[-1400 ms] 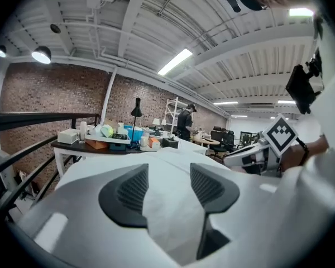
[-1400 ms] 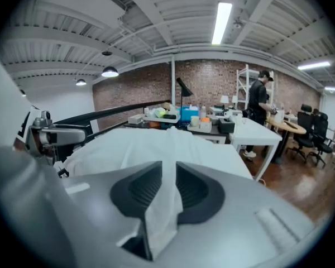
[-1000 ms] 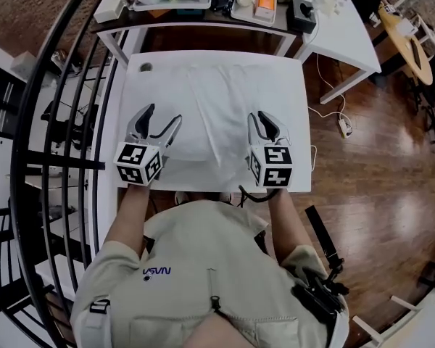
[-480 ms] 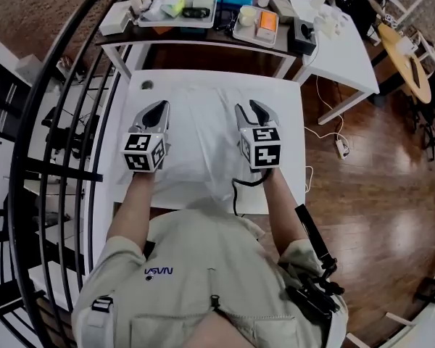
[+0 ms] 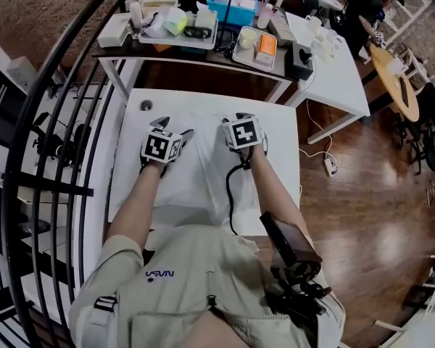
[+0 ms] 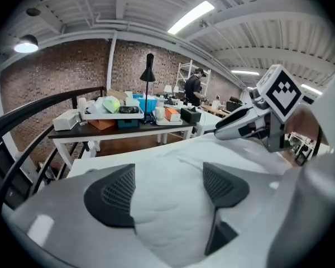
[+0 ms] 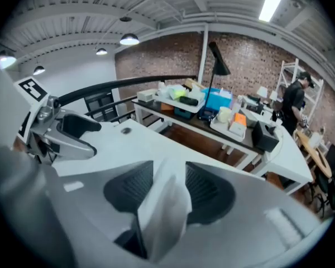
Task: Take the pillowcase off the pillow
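1. Pillowcase [image 5: 200, 183]: lies spread on the white tabletop [image 5: 284, 129], under both arms
2. Left hand-held gripper [image 6: 167, 190]: jaws have just been opening and stand wide apart, nothing gripped, pillowcase below
3. Right hand-held gripper [image 7: 166, 188]: jaws have just been opening; a loose pillowcase fold stands between them

pillowcase [image 5: 201, 174] partly behind both forearms [image 5: 141, 198]
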{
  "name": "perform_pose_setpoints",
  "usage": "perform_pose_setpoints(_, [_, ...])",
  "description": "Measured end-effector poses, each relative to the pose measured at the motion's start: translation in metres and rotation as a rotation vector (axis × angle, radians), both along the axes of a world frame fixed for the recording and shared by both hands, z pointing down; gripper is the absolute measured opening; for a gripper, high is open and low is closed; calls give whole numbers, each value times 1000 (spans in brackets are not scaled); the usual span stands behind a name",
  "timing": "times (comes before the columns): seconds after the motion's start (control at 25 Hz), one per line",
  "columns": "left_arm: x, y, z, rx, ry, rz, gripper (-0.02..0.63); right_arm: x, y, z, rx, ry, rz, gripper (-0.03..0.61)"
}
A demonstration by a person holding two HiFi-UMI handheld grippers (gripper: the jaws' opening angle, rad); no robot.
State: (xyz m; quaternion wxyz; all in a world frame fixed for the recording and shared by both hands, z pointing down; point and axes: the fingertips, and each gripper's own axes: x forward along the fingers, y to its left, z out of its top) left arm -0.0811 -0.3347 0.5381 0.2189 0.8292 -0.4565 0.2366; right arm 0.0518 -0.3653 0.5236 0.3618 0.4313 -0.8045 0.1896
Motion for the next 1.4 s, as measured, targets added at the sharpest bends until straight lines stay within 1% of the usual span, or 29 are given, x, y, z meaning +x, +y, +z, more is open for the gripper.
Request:
perform_pose_setpoints(0.08, [3, 1, 9, -29, -35, 25, 365, -10, 1, 17, -61, -4, -26, 179])
perform_pose_setpoints(0.12, [5, 3, 13, -35, -56, 47, 340, -16, 2, 23, -79, -10, -43, 179])
perform_pose_setpoints(0.16, [7, 6, 15, -37, -74, 71, 294, -19, 4, 26, -89, -9, -55, 179])
perform_pose_setpoints(0.2, [9, 9, 17, -33, -88, 91, 254, -17, 5, 28, -89, 13, -53, 167])
perform_pose_setpoints(0.24, [9, 11, 17, -22, -98, 101, 211, -7, 4, 27, -73, 62, -33, 141])
perform_pose_setpoints(0.28, [9, 12, 16, -6, -106, 104, 151, 5, 0, 24, -39, 121, -6, 88])
perform_pose_setpoints(0.32, [7, 14, 15, 13, -110, 104, 75, 14, -3, 20, -4, 156, 13, 24])
perform_pose_setpoints(0.36, [6, 17, 11, 32, -107, 102, 46, 20, -2, 20, 7, 166, 30, 14])
perform_pose_setpoints(0.4, [5, 21, 7, 51, -98, 100, 33, 25, 2, 21, 3, 163, 48, 12])
perform_pose_setpoints(0.44, [3, 25, 0, 70, -88, 94, 25, 27, 4, 18, 16, 153, 54, 11])
perform_pose_setpoints(0.52, [-2, 35, -17, 115, -55, 69, 21, 30, 0, 0, 105, 136, 57, 9])
perform_pose_setpoints(0.56, [-5, 40, -27, 140, -29, 52, 20, 36, -2, -9, 142, 132, 76, 8])
perform_pose_setpoints(0.6, [-8, 45, -38, 164, 3, 34, 18, 45, -1, -15, 162, 125, 108, 9])
perform_pose_setpoints(0.72, [-18, 62, -67, 218, 104, -23, 17, 77, 6, -24, 184, 84, 216, 8])
perform_pose_setpoints(0.8, [-24, 72, -81, 242, 145, -54, 15, 94, 7, -33, 228, 64, 259, 8])
perform_pose_setpoints(0.96, [-24, 81, -99, 288, 178, -84, 14, 131, 10, -52, 299, 64, 338, 6])
perform_pose_setpoints(1.04, [-32, 82, -104, 303, 187, -104, 14, 146, 11, -59, 324, 55, 392, 6])
perform_pose_setpoints(1.2, [-47, 81, -102, 307, 196, -138, 14, 174, 14, -60, 321, 45, 483, 6])
perform_pose_setpoints(1.28, [-46, 77, -94, 303, 190, -141, 14, 185, 15, -53, 311, 50, 520, 6])
perform_pose_setpoints(1.4, [-45, 72, -80, 282, 208, -151, 14, 201, 20, -36, 295, 64, 585, 6])
